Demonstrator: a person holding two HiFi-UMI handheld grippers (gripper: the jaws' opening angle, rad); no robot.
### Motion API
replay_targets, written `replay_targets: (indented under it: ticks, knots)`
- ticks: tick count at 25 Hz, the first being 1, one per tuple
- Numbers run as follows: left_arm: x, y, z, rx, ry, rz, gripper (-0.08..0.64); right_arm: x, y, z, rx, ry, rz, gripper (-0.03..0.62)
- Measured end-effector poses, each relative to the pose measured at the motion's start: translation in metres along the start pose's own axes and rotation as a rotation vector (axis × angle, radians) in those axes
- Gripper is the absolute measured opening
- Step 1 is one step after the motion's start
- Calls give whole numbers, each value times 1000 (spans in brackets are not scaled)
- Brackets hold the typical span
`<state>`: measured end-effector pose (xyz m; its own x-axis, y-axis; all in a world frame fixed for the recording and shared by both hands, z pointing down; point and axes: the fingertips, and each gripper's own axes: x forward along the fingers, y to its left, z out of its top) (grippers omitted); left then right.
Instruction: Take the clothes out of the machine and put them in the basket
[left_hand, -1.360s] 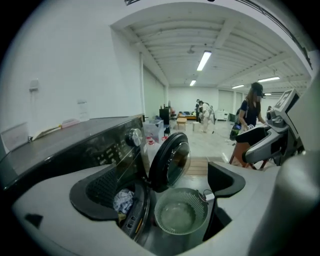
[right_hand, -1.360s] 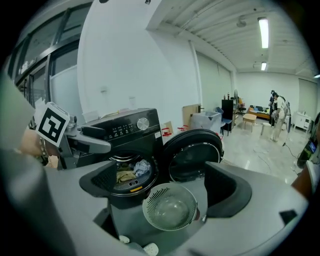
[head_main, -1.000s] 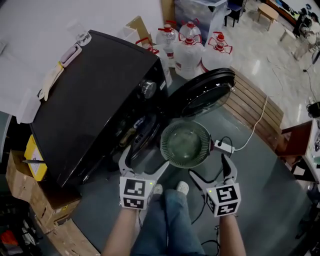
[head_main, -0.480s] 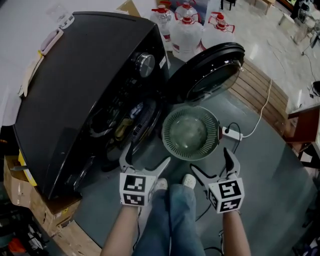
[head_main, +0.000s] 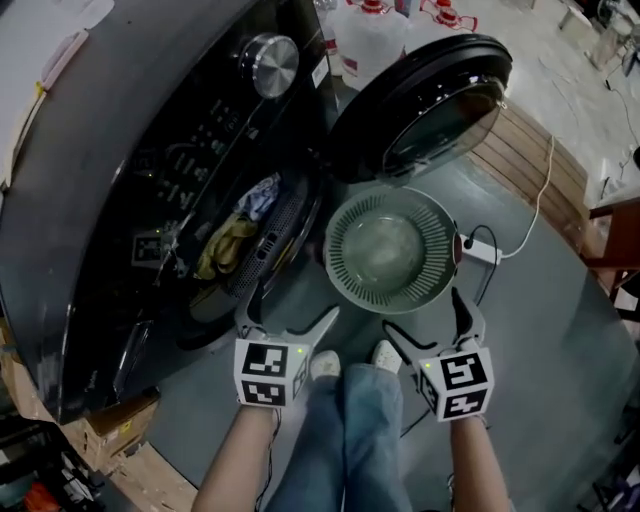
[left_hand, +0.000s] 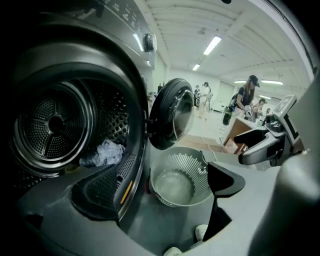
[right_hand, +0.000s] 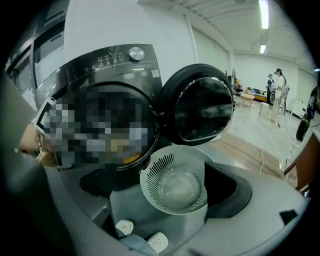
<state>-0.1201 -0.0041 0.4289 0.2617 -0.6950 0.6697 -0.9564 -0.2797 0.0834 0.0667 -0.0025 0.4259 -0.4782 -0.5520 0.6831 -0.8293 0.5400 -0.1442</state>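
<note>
The clothes (head_main: 232, 236) are lying inside the drum of the washing machine (head_main: 110, 170), heaped low near the front of the opening. We are seeing a crumpled pale blue-white piece uppermost and a limp yellowish-olive piece beside it. They are looking soft and loosely bunched, so we are expecting them to sag and trail when lifted. None of them is in the basket (head_main: 343, 272) yet. It is sitting empty on the floor just beside the opening, a round, pale green tub with slotted walls. We are judging that it is placed there to keep the carry from drum to basket short. The door (head_main: 425, 100) is standing swung wide to the right, above and behind the basket, leaving the mouth of the drum clear. We are holding the left gripper (head_main: 290, 308) low before the opening, its jaws spread wide with nothing between them, probably ready to reach in for the first piece. The right gripper (head_main: 421, 310) is hovering near the basket's front edge, its jaws likewise spread and empty. Our white shoes (head_main: 322, 365) are standing between the two grippers, close to the machine. A power strip (head_main: 480, 250) with its cable is lying on the floor just to the right of the basket.
</note>
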Motion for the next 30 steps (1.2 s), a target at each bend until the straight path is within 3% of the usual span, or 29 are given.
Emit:
replay_targets:
  ticks: [7,13,18,25,30]
  knots:
    - [33,0,-45,-6,22,-41,566,41,9,-45,44,42,7,546]
    - [59,27,-56,-46,20,-10,566,75,8,-50,54,26,4,546]
    - [87,51,-55,-31,-1,7,566,112,2,-48,32,5,1,546]
    - [120,93,-53,13,-22,69,566,149,-18,-47,52,-31,-36,546]
    - [133,133,-41,63,-34,160,566,165,-37,-47,100,-40,-97,546]
